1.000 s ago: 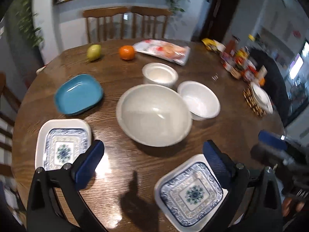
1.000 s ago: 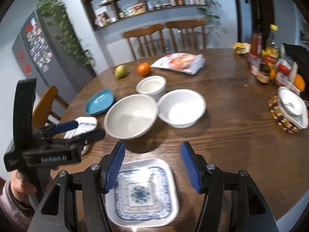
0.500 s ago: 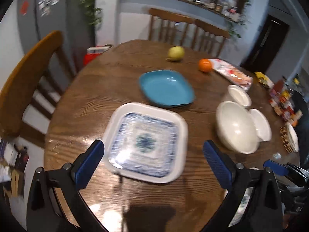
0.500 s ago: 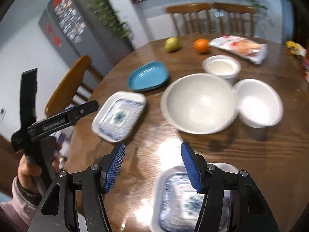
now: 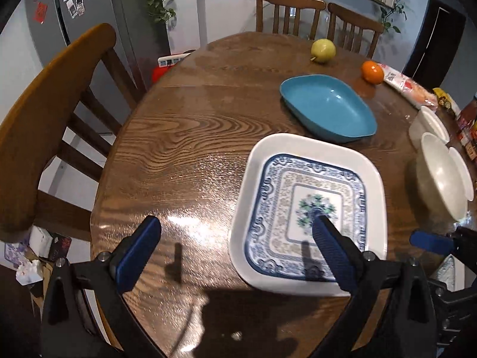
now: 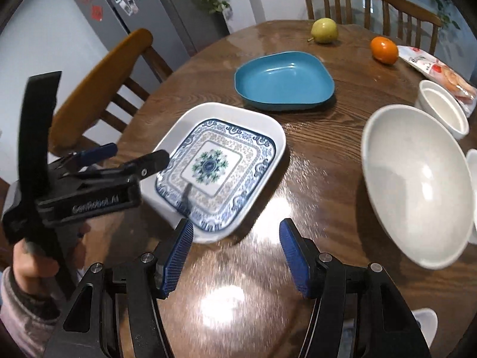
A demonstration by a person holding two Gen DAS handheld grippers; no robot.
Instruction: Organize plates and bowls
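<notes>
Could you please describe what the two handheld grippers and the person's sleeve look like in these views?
Both are black plastic frames with silver screws and two fingers faced with ribbed blue pads. The right gripper shows this from its own camera. The left gripper, seen from the side, has white lettering on its body and a tall black handle. The hand holding it wears a pale pinkish knit sleeve.

Bare table (image 5: 184, 137) lies left of the patterned plate (image 5: 310, 205); blue dish (image 5: 328, 107) and bowls (image 6: 417, 179) crowd its far and right sides.

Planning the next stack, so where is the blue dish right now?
In both wrist views the blue dish sits on the table just beyond the patterned square plate, with the pear and the orange farther back.
</notes>
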